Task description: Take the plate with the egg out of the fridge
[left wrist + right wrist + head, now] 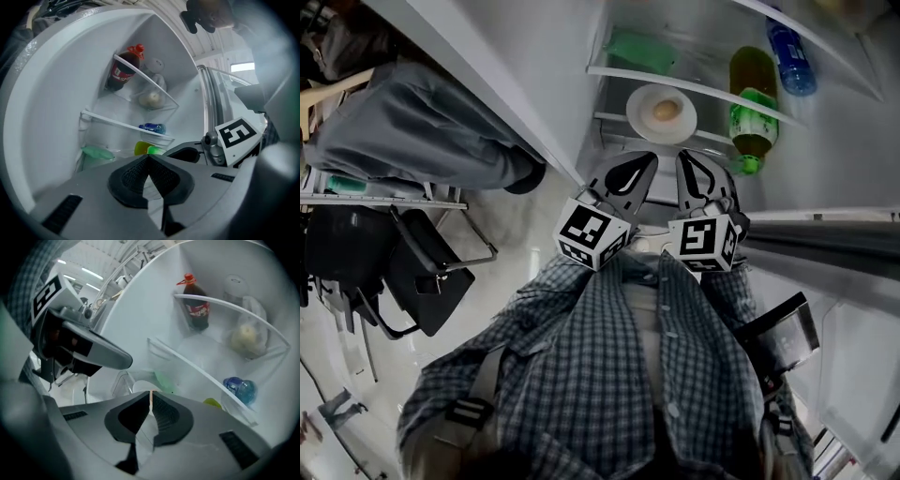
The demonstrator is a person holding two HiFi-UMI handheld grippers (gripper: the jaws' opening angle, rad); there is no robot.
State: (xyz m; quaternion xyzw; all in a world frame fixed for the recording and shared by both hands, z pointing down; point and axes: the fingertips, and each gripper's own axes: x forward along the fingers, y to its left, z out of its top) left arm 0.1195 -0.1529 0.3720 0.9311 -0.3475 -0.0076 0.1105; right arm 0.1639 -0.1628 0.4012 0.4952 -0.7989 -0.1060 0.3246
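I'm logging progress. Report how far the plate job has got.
Done: the fridge stands open. In hand: the left gripper and right gripper, both shut and empty, point side by side toward the shelf. Remaining: the plate with the egg sits there ungripped, yet to be lifted out.

Fridge shelf (pixel 609 119): plate (pixel 639 108) with egg (pixel 667 111) on it, green bottle (pixel 754 112) lying alongside.

L tongs (pixel 149 158) closed; R tongs (pixel 150 393) closed
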